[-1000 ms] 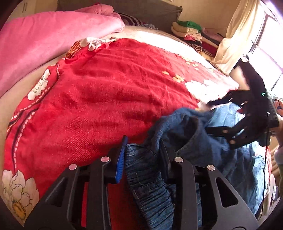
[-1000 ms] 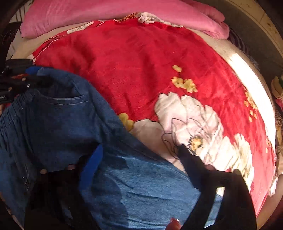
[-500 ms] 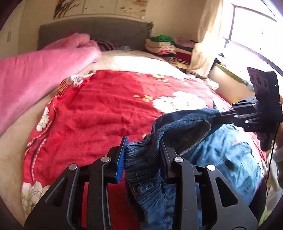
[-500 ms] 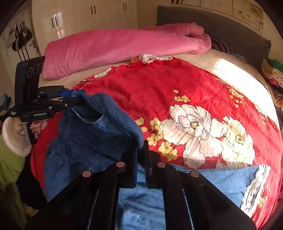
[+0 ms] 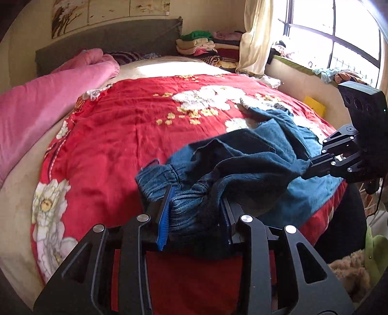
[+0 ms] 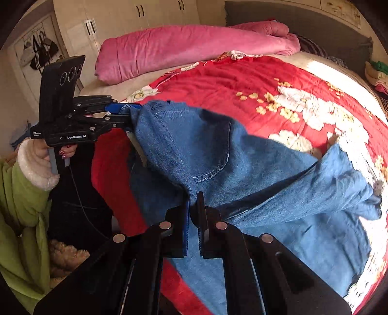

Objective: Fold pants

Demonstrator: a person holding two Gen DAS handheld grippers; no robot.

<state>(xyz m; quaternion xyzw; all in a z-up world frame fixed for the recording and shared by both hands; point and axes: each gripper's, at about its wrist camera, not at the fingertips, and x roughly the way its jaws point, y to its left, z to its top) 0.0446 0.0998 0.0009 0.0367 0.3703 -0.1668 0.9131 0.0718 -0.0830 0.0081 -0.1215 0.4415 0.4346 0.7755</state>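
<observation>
Blue denim pants (image 5: 245,155) hang between my two grippers above a red floral bedspread (image 5: 109,145). My left gripper (image 5: 197,206) is shut on the gathered elastic waistband, which bunches thick between its pads. My right gripper (image 6: 193,206) is shut on a thin fold of the pants (image 6: 218,150) just below a back pocket. In the left wrist view the right gripper (image 5: 308,169) pinches the far side of the waist. The right wrist view shows the left gripper (image 6: 131,114) holding the other corner. The legs trail to the right over the bed.
A rolled pink quilt (image 6: 181,48) lies along the far side of the bed. Folded clothes (image 5: 201,46) are stacked by the grey headboard (image 5: 109,38). A window (image 5: 339,29) is at the right. A hand in a green sleeve (image 6: 26,191) holds the left gripper near the wardrobe (image 6: 121,14).
The right gripper, open over the denim a second ago, has shut on it. Both grippers have lifted and drawn back, raising the waist off the bedspread and stretching it between them.
</observation>
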